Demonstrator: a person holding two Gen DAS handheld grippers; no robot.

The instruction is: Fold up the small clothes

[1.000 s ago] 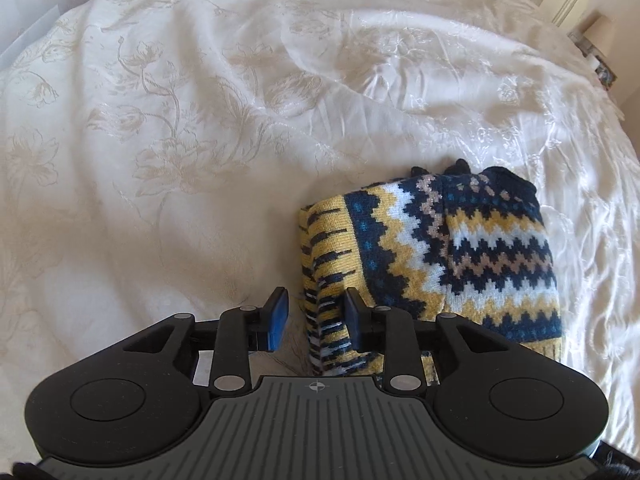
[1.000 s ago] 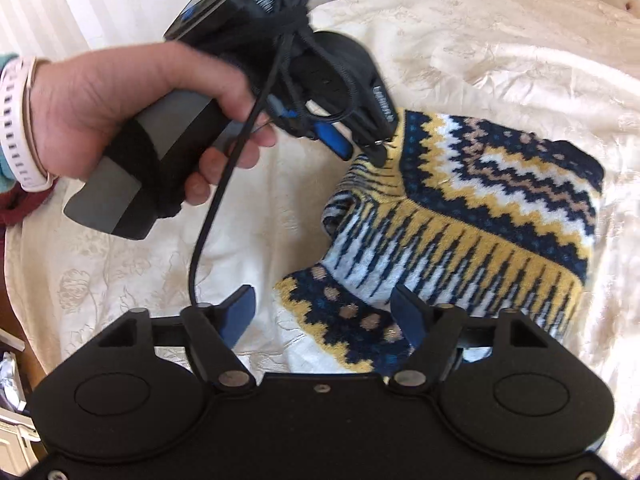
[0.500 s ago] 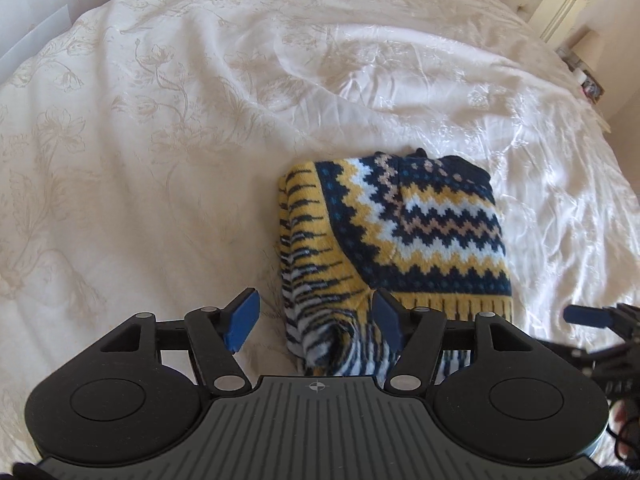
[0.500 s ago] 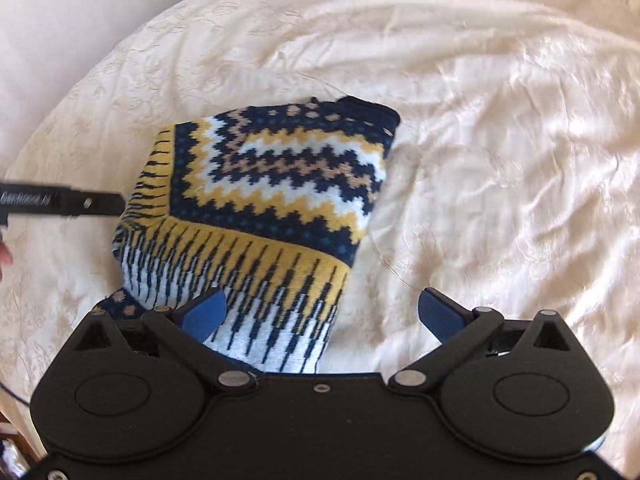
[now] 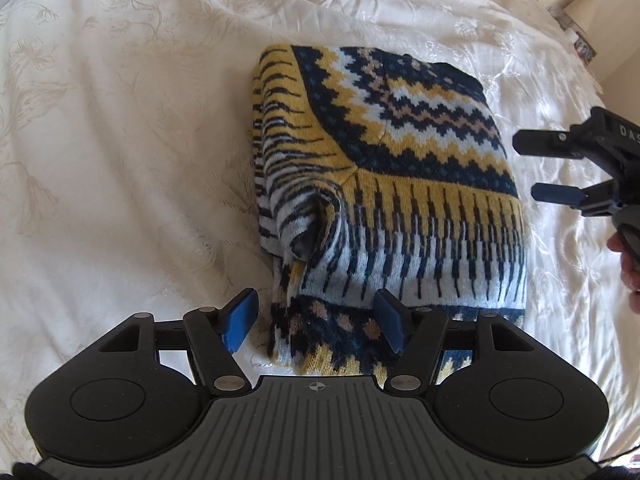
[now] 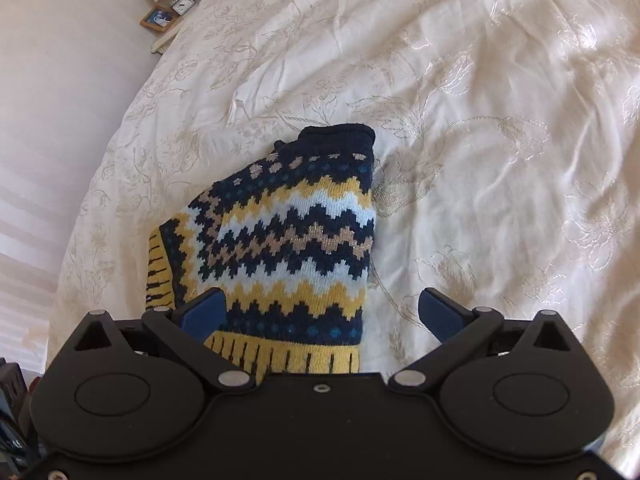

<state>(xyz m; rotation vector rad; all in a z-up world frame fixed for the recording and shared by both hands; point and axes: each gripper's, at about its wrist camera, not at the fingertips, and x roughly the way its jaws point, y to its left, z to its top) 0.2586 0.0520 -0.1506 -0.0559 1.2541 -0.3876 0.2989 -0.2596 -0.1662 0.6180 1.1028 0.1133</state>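
Lying folded, seemingly: zigzag-knit sweater (image 5: 384, 184)

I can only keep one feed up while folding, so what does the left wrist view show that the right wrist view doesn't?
Only the left wrist view shows the other gripper, the right gripper, open beside the sweater's edge, a hand behind it, and the loose bunched fold at the sweater's near left corner. Only the right wrist view shows the sweater's dark navy end and a bedside shelf with a picture frame. Both show the folded sweater lying on the cream bedspread, with each view's own fingers open.
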